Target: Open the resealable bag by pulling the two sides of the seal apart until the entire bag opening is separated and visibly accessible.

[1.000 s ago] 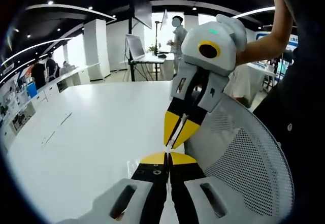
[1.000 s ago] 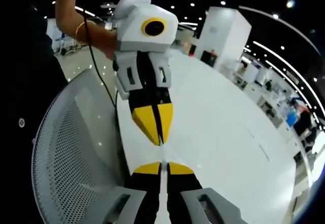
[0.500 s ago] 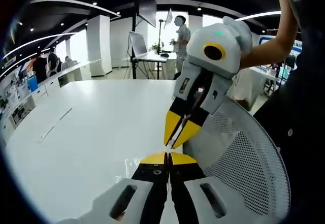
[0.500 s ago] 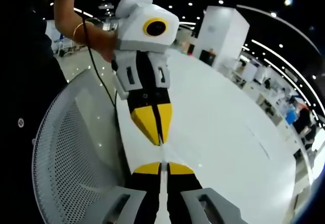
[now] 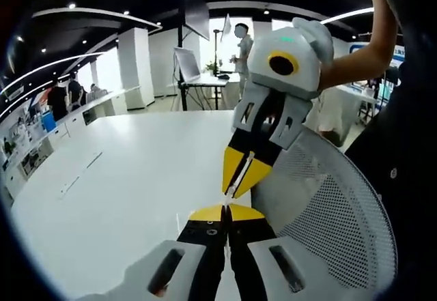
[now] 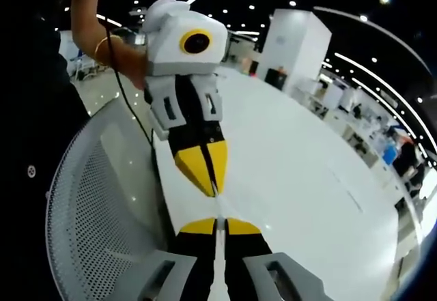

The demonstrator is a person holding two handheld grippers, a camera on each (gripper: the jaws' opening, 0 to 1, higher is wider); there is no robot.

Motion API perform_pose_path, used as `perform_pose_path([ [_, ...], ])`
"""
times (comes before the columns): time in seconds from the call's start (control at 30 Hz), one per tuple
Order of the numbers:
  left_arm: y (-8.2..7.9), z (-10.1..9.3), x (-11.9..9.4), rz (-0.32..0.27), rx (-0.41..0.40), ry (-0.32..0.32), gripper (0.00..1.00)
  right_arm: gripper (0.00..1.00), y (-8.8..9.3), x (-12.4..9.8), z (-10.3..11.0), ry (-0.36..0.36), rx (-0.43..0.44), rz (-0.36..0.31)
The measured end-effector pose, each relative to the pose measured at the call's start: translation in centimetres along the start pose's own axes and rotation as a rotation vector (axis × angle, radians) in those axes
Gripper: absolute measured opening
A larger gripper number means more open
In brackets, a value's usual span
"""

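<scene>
The left gripper (image 5: 226,211) and the right gripper (image 6: 216,224) meet tip to tip above the white bench (image 5: 130,178), beside a mesh chair back (image 5: 334,226). Each has its jaws pressed together on a thin clear film, which I take to be the bag (image 5: 234,186); it shows as a pale sliver running between the two sets of yellow tips. In the right gripper view the same sliver (image 6: 216,202) runs from that gripper's own tips up into the left gripper's. How much of the bag hangs below, and whether the seal has begun to part, I cannot tell.

To do this step well, each gripper should hold only one wall of the opening, close to the seal strip. Draw the grippers straight apart, steadily, at right angles to the seal, so the strip peels rather than the film stretching. If either pair of jaws has caught both walls, the seal will not open; regrip then. Once the middle parts, work toward the ends until the whole mouth gapes.
</scene>
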State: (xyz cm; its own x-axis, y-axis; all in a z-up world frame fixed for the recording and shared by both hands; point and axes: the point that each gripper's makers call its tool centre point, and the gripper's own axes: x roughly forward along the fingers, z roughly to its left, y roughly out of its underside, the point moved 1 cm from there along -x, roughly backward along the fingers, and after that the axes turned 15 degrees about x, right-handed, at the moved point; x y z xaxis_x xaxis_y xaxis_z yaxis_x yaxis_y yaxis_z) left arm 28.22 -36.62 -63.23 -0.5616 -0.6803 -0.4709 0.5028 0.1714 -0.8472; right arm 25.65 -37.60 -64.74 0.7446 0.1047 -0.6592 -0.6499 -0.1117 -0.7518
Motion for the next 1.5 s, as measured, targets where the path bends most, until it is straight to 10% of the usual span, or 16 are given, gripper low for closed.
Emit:
perform_pose_path([
  [1.5, -0.2, 0.0, -0.6, 0.051, 0.132, 0.012, 0.0, 0.0, 1.2, -0.3, -0.2, 0.014, -0.018, 0.039],
])
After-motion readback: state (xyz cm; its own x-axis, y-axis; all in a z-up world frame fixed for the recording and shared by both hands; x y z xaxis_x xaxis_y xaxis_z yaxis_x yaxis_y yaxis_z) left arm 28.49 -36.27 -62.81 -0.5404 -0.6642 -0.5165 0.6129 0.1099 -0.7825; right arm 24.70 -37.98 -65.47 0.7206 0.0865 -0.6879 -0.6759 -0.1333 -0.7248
